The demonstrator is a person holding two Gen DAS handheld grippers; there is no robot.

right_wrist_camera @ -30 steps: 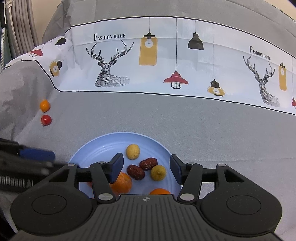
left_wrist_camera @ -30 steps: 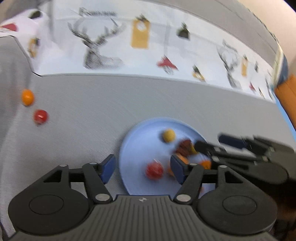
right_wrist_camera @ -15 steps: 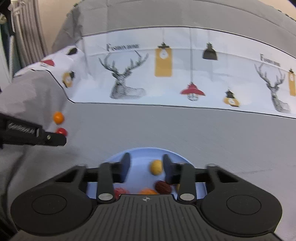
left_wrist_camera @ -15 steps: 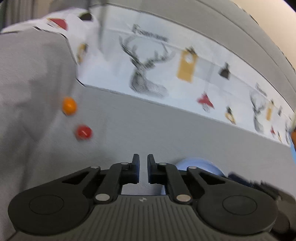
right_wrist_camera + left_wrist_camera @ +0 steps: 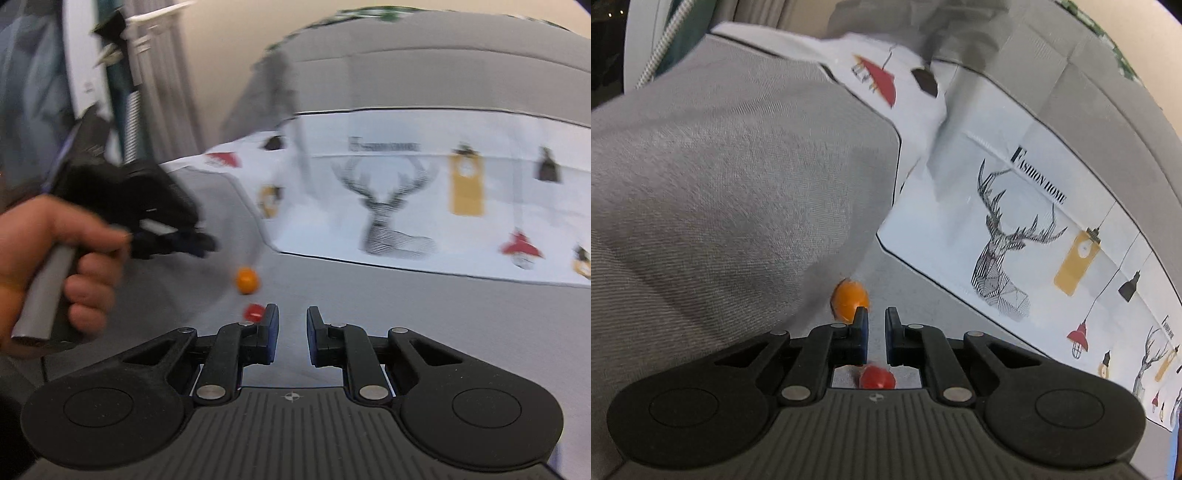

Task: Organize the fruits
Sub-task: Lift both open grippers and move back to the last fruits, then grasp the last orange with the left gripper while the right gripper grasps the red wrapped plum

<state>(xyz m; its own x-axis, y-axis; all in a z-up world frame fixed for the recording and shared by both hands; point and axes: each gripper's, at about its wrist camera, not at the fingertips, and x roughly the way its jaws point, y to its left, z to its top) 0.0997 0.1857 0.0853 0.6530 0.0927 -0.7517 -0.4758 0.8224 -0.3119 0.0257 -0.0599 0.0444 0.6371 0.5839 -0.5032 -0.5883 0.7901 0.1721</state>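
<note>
1. Nearest in the left wrist view, the left gripper [image 5: 876, 334] has its fingers drawn almost together with nothing between them.
2. A small red fruit [image 5: 877, 378] lies on the grey sofa seat [image 5: 908, 291] just below those fingers, partly hidden by them.
3. Just past the fingertips, a small orange fruit [image 5: 849, 298] rests against the grey sofa arm [image 5: 720, 192].
4. The right gripper [image 5: 291, 336] also has its fingers closed and empty, aimed towards the same two fruits; this view is blurred, so exact spacing is uncertain.
5. The step appears to be fetching the stray fruits. Next, the left fingers would need to open and settle around one fruit.
6. Farthest, a deer-print cloth [image 5: 1015, 236] covers the sofa back.
</note>
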